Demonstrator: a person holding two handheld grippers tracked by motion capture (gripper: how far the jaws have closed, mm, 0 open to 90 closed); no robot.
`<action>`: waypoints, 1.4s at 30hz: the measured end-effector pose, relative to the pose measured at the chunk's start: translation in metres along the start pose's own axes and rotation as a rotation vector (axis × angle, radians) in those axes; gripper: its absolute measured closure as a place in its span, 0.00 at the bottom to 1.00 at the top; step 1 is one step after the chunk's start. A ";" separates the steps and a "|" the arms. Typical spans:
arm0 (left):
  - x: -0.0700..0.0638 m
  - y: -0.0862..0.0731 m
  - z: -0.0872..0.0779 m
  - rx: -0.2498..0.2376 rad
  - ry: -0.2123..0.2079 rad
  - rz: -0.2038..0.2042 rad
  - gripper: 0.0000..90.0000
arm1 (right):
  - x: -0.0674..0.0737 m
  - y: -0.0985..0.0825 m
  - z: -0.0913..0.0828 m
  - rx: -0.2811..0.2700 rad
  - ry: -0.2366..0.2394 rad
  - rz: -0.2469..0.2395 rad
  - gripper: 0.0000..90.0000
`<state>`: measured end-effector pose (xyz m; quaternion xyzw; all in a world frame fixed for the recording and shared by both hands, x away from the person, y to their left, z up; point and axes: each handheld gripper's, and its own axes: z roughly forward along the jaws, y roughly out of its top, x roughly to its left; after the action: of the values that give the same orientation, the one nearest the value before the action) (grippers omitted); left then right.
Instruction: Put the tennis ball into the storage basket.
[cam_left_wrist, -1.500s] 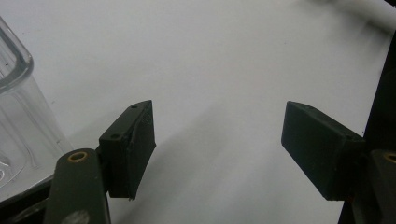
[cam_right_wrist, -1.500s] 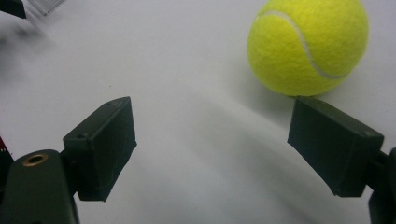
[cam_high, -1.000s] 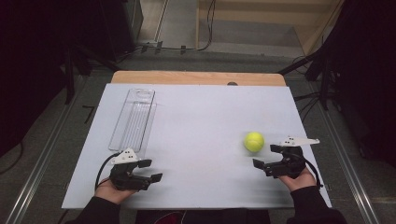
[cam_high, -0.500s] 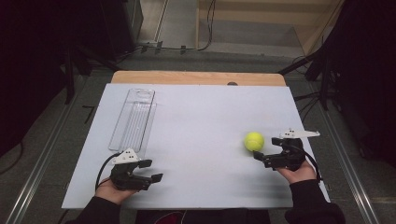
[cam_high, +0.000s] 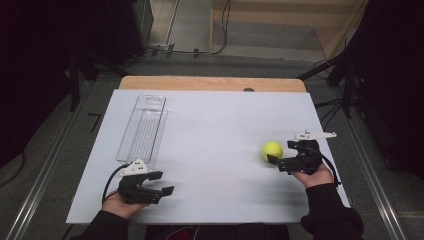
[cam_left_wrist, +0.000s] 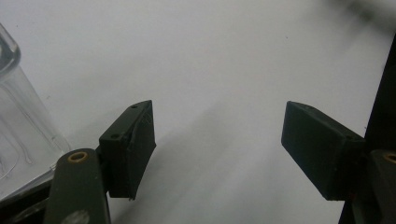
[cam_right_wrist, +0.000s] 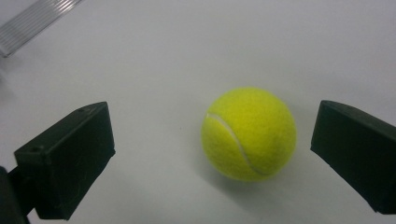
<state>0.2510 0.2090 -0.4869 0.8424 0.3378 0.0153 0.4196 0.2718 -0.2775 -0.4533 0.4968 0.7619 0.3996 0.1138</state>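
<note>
A yellow tennis ball (cam_high: 272, 150) lies on the white sheet (cam_high: 215, 120) at the right. My right gripper (cam_high: 280, 153) is open just to its right, jaws pointing left at it. In the right gripper view the ball (cam_right_wrist: 249, 134) sits ahead of the right gripper (cam_right_wrist: 213, 112), toward the right jaw and touching neither. My left gripper (cam_high: 161, 182) rests open near the front left edge; in the left gripper view the left gripper (cam_left_wrist: 217, 126) has bare sheet between its jaws.
A long clear plastic tray (cam_high: 142, 127) lies at the left of the sheet, just beyond the left gripper, and its corner (cam_left_wrist: 18, 116) shows beside the left jaw. A wooden table edge (cam_high: 210, 82) runs along the far side. Dark floor and rails surround the table.
My right gripper has moved forward and left, closing in on the tennis ball. The left gripper and the ball have stayed in place.
</note>
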 end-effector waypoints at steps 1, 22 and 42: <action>0.000 0.000 0.000 0.000 -0.002 0.000 0.29 | -0.001 0.001 0.001 -0.002 -0.001 -0.005 0.00; 0.000 0.000 0.001 0.007 -0.003 -0.001 0.29 | -0.014 0.024 0.025 0.020 -0.021 0.012 0.00; 0.001 -0.001 0.000 0.007 -0.004 -0.006 0.29 | -0.014 0.027 0.042 0.058 -0.047 0.020 0.00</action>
<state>0.2514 0.2094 -0.4878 0.8429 0.3395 0.0112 0.4174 0.3206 -0.2635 -0.4644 0.5167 0.7653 0.3667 0.1135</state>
